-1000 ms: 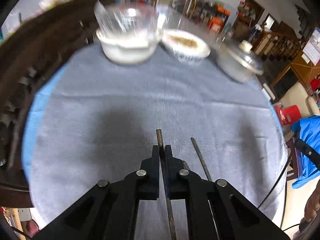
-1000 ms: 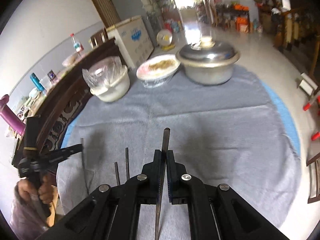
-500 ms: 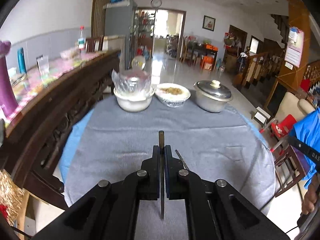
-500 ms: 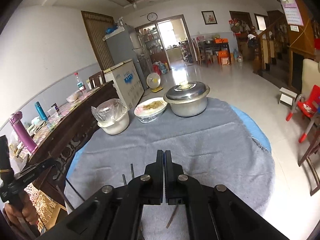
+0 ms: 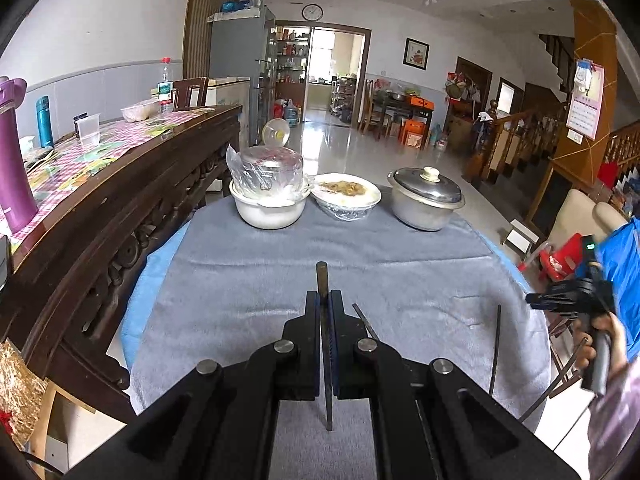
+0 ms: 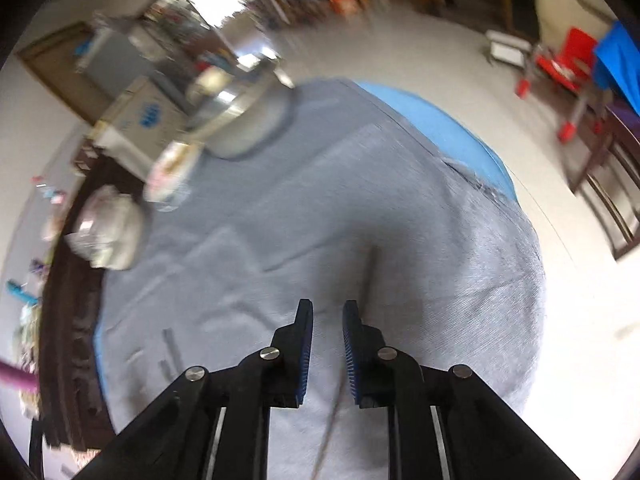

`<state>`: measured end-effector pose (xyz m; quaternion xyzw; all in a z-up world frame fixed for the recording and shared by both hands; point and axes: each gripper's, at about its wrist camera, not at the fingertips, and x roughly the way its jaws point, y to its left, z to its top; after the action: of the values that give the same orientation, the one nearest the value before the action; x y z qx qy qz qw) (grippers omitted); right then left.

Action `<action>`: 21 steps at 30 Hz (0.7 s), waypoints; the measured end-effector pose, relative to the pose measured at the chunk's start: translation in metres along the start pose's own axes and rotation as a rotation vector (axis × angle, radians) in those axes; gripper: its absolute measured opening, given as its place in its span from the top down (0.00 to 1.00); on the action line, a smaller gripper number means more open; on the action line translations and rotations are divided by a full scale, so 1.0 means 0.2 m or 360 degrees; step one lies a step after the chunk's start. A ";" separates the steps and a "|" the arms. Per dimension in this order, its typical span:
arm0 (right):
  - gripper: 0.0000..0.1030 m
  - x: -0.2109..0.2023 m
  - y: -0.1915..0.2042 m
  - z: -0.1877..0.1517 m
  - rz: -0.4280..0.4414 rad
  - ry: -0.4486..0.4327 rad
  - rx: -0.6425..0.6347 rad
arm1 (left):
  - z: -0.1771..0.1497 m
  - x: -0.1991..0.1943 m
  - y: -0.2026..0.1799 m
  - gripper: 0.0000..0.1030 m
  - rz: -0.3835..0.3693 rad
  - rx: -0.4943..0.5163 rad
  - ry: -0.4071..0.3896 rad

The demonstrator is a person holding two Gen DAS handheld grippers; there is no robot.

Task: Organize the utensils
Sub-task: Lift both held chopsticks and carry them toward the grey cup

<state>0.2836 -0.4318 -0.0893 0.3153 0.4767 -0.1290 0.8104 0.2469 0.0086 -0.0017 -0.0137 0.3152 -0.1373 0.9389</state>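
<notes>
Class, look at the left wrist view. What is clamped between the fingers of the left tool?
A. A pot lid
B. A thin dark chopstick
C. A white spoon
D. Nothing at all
B: the left tool is shut on a thin dark chopstick, whose tip sticks out past the closed fingers above the grey cloth.

One thin dark metal chopstick [image 5: 327, 364] clamped in the left hand-held gripper [image 5: 325, 300], blunt square end poking out past the tips, tapered end hanging below, clear of the grey cloth [image 5: 248, 280]. Second chopstick [image 5: 365, 322] lies flat on the cloth just right of it, angled. Third [image 5: 496, 350] stands near upright at the cloth's right edge. Right wrist view is blurred: a stick [image 6: 370, 276] lies on the cloth ahead of the parted, empty right hand-held gripper [image 6: 327, 312].
</notes>
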 end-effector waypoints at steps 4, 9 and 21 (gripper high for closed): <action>0.83 0.21 0.02 0.09 -0.0168 0.0113 -0.0009 | -0.02 -0.03 0.00 0.97 -0.0015 -0.0010 -0.0008; 0.83 0.46 0.05 0.13 -0.0419 0.0254 -0.0044 | -0.03 -0.06 0.00 0.97 -0.0019 -0.0007 -0.0008; 0.94 0.44 0.07 0.02 -0.0468 0.0138 -0.0143 | -0.06 -0.13 0.03 0.97 -0.0040 -0.0047 -0.0008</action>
<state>0.3379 -0.4149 -0.1579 0.2108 0.5575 -0.2112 0.7747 0.2214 0.0214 0.0020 -0.0317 0.3145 -0.1445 0.9376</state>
